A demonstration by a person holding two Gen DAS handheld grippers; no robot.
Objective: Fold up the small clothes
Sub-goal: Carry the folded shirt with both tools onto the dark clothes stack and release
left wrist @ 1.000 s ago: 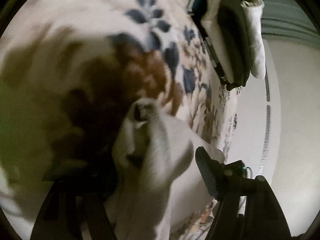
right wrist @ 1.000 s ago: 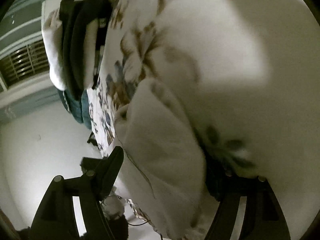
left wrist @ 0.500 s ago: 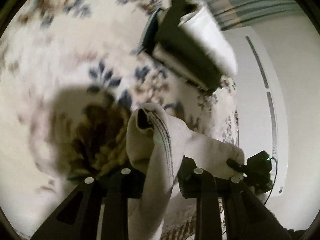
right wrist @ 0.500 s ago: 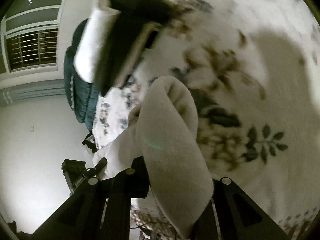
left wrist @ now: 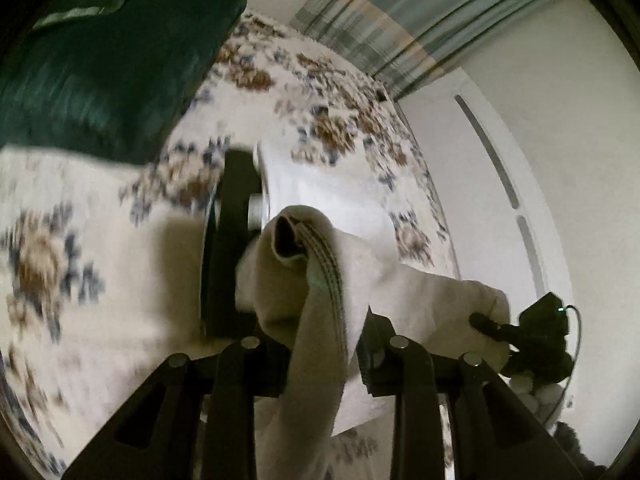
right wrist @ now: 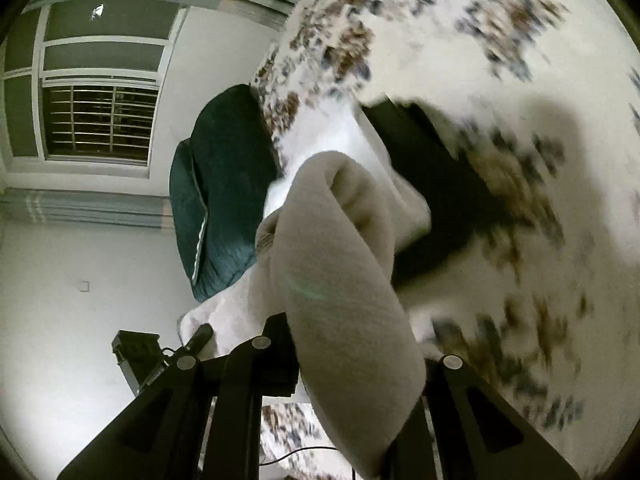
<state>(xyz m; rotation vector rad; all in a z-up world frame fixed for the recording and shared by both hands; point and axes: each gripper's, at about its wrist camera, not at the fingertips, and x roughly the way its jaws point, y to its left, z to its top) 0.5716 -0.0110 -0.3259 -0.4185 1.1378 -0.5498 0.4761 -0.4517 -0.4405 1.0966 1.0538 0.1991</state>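
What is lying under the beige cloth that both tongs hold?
Under the beige cloth I see a pile of folded clothes, dark and white, on the floral bedsheet. The cloth covers part of the pile.

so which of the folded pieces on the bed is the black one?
The dark folded piece standing on edge, left of the white folded piece and behind the beige garment both grippers clamp.

Beige garment (left wrist: 320, 280), soft and bunched, hem with stitched band looped upward, stretched between both tools above floral bed; folded stack (left wrist: 232, 240) behind.
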